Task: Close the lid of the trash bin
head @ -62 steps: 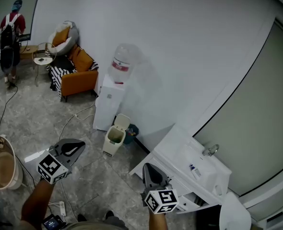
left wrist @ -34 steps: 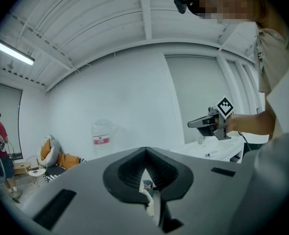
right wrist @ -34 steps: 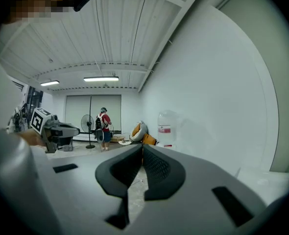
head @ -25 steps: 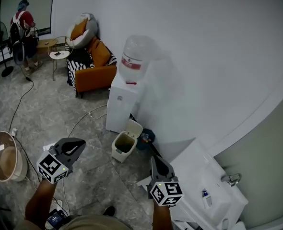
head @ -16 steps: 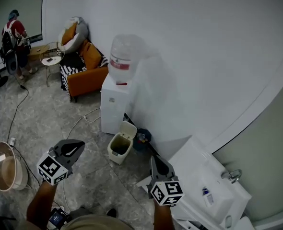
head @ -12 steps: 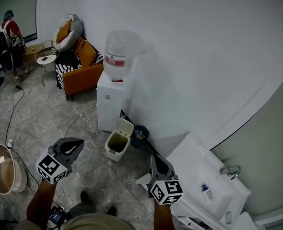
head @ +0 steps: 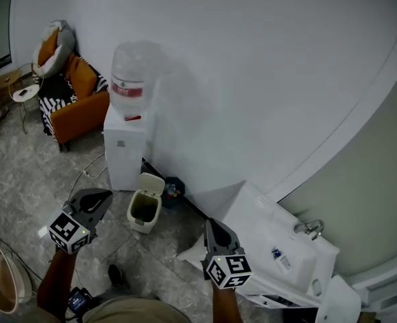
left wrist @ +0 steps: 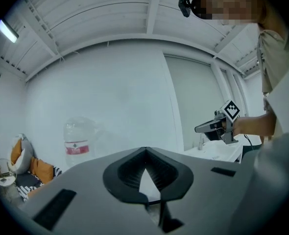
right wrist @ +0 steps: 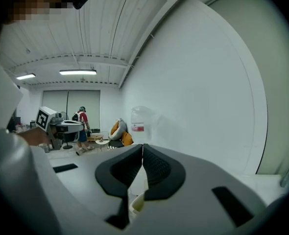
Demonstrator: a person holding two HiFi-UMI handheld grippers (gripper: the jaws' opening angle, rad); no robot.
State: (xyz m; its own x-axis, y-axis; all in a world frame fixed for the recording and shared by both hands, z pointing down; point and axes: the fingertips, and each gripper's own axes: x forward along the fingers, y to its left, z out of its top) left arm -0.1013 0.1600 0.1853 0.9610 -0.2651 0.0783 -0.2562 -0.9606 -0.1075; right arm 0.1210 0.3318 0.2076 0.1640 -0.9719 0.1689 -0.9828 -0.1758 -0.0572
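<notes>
The trash bin point(head: 139, 226) stands on the gray stone floor point(head: 23, 173) close to the white wall point(head: 252, 79), just right of the base of a white water dispenser point(head: 121, 155) that carries a big clear bottle point(head: 131, 73). The bin's lid point(head: 152, 183) is up, tilted back toward the wall, and the dark inside of the bin is open to view. A small dark object point(head: 174, 186) sits on the floor between the bin and the wall; what it is cannot be made out.

The left tongs point(head: 99, 198) are held in the air to the left of the bin and nearer the person, apart from it and touching nothing. In the left gripper view the two tips are pressed together at the point, with only a narrow wedge of a gap below, and nothing is pinched between them.

The right tongs point(head: 209, 225) are held to the right of the bin, near the corner of a white sink counter point(head: 256, 217) with a tap point(head: 311, 229), and well apart from the bin. The right gripper view shows these tips also pressed together and empty. A pale cream edge shows low down in the gap under the tips, but it is too partial to name with certainty.

Farther along the wall, past the dispenser, is an orange armchair point(head: 81, 110) with cushions and a small round side table point(head: 25, 93). A cable point(head: 91, 173) trails across the floor.
</notes>
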